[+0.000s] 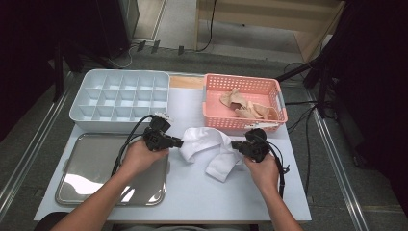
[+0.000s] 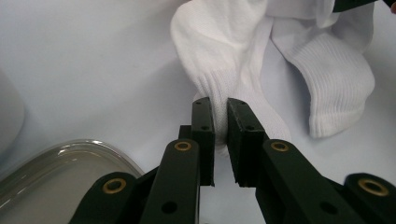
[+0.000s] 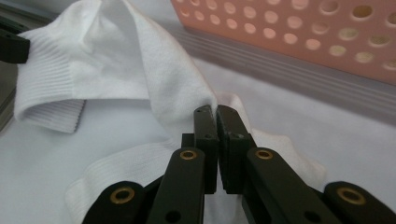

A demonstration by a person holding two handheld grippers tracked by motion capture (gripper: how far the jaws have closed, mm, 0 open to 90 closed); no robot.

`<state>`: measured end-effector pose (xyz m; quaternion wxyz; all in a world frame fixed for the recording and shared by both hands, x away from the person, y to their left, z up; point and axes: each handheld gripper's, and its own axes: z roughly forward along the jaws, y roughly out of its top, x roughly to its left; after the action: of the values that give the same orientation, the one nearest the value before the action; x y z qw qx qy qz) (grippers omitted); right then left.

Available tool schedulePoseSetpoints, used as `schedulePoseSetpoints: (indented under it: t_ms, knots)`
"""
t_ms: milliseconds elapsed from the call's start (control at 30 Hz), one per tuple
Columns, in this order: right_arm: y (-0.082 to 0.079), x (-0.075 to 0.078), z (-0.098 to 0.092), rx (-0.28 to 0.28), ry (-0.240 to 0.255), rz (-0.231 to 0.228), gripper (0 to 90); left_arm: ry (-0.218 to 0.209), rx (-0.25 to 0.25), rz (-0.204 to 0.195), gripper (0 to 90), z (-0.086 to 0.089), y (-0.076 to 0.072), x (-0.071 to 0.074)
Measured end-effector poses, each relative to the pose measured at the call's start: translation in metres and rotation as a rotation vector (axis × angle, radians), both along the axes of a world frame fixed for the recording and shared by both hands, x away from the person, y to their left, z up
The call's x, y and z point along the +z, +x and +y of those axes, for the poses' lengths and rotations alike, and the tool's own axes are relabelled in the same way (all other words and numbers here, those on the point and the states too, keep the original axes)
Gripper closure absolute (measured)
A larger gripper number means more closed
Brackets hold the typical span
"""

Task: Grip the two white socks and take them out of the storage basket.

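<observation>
I have the white socks lying on the table just in front of the pink basket, between my two hands. My left tongs are clamped on the ribbed cuff at the end farther from the basket's right corner; my right tongs are pinched tight on a fold of sock nearest the basket's front wall. The steel tray sits well left of the basket.

surface: white, flat
white socks: in the middle
pink basket: at 1 o'clock from the socks
grey divided box: at 11 o'clock
metal tray: at 8 o'clock
</observation>
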<state>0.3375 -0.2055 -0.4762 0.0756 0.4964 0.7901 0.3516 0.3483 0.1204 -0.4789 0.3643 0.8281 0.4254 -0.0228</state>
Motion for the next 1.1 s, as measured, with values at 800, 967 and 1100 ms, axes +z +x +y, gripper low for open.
schedulePoseSetpoints:
  t_ms: [800,967,1100]
  knots:
    - [-0.007,0.019,-0.011,-0.044,0.031,-0.062,73.4,0.004,0.014,-0.024,50.9,-0.004,-0.016,-0.001]
    - [-0.018,0.023,-0.005,-0.007,0.043,-0.058,73.7,0.031,0.022,-0.008,49.4,-0.013,-0.01,-0.015]
    - [-0.017,0.018,0.002,0.008,0.035,-0.044,73.4,0.025,0.031,-0.007,49.4,-0.018,-0.006,-0.021]
